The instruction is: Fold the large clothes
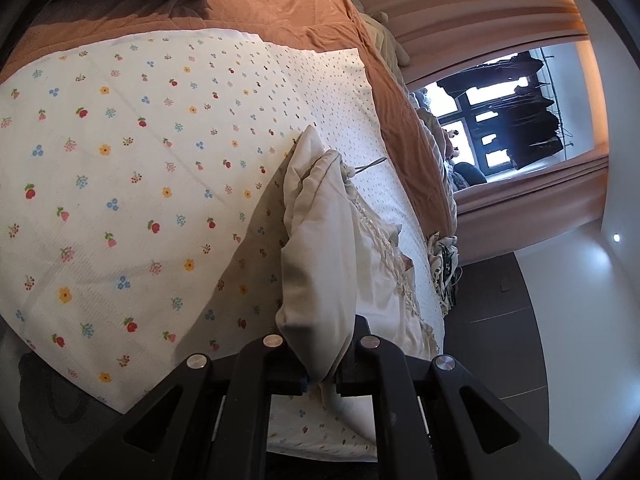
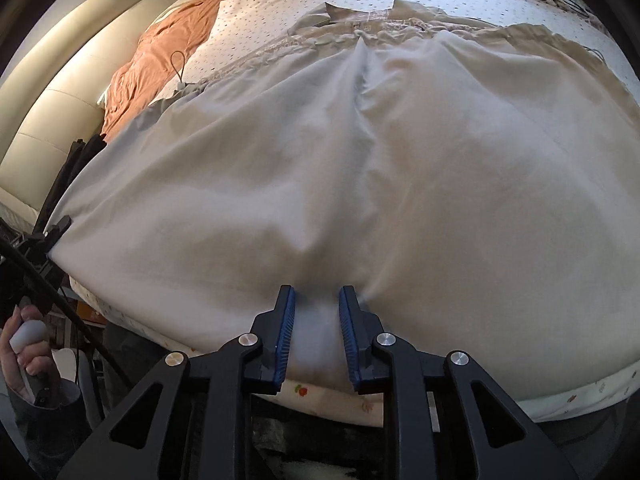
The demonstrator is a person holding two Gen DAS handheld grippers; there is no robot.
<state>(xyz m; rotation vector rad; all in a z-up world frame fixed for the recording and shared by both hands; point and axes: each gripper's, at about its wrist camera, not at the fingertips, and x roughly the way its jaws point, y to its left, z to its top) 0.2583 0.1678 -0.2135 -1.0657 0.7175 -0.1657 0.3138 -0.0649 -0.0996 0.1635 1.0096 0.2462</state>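
Note:
A large cream garment with lace trim lies spread over the bed, filling the right wrist view. My right gripper is at its near hem, blue pads pinching a raised fold of the cloth. My left gripper is shut on a bunched corner of the same garment, which stands up in a ridge ahead of the jaws. In the right wrist view the left gripper shows at the far left, holding that corner taut. A drawstring loop lies at the garment's far left.
Under the garment lies a white floral sheet over an orange blanket. A cream padded headboard stands at the left. A patterned cloth pile sits at the bed edge, with dark floor and a window beyond. A hand grips a handle.

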